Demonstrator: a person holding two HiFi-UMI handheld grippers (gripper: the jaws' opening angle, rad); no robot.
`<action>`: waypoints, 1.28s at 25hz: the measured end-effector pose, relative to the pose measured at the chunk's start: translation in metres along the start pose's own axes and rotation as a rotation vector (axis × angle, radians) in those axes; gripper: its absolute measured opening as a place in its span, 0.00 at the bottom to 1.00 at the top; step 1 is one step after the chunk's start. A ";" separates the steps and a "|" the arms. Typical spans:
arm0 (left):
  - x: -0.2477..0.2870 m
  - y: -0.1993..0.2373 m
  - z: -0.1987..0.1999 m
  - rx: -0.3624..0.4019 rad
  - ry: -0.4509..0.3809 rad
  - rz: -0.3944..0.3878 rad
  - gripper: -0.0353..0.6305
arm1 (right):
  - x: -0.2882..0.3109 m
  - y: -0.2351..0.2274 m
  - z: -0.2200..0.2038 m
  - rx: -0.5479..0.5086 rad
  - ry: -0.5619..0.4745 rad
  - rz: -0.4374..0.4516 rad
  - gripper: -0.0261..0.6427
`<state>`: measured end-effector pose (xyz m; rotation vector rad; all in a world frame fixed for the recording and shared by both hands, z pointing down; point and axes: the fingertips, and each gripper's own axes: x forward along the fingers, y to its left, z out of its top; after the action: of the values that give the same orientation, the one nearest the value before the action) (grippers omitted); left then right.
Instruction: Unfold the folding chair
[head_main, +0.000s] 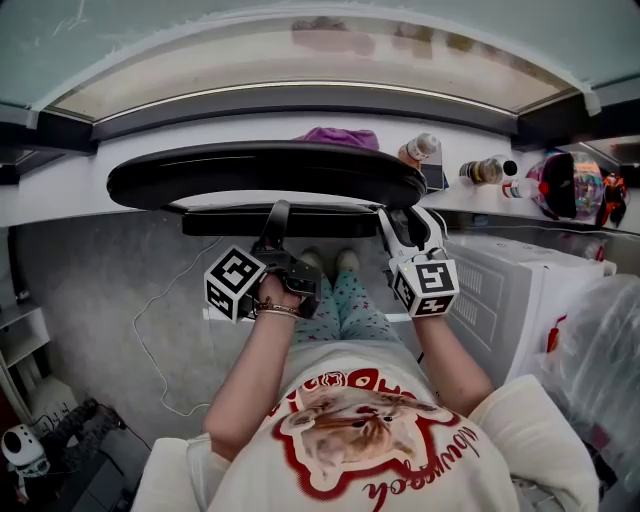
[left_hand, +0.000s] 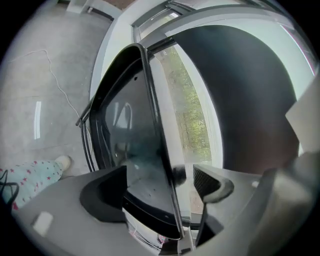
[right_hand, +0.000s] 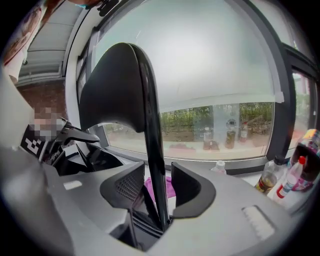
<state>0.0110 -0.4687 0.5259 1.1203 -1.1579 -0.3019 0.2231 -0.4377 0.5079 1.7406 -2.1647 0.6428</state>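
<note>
The black folding chair stands close in front of me at a window. Its curved backrest (head_main: 265, 172) lies across the head view, with the seat (head_main: 280, 222) just beneath it. My left gripper (head_main: 276, 228) reaches up to the seat. In the left gripper view the jaws of the left gripper (left_hand: 159, 182) straddle the thick seat panel (left_hand: 145, 165), shut on it. My right gripper (head_main: 396, 224) holds the backrest's right side. In the right gripper view the jaws of the right gripper (right_hand: 158, 187) press on the narrow backrest edge (right_hand: 152, 150).
A windowsill behind the chair carries bottles (head_main: 485, 170) and a purple cloth (head_main: 340, 137). A white slatted box (head_main: 510, 290) and a plastic bag (head_main: 600, 350) crowd the right side. A thin white cable (head_main: 150, 330) trails over the grey floor at left.
</note>
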 end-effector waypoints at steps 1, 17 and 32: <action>0.001 -0.003 -0.001 0.002 0.006 -0.007 0.66 | 0.001 0.000 0.001 -0.001 -0.004 0.003 0.31; 0.032 -0.004 -0.009 -0.066 0.070 -0.013 0.52 | 0.006 0.003 0.006 -0.059 -0.006 0.012 0.23; -0.012 0.024 -0.037 0.045 0.201 -0.114 0.52 | 0.004 -0.003 0.000 -0.029 -0.036 -0.047 0.23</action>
<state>0.0290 -0.4287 0.5398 1.2301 -0.9287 -0.2457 0.2246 -0.4417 0.5105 1.7949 -2.1391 0.5702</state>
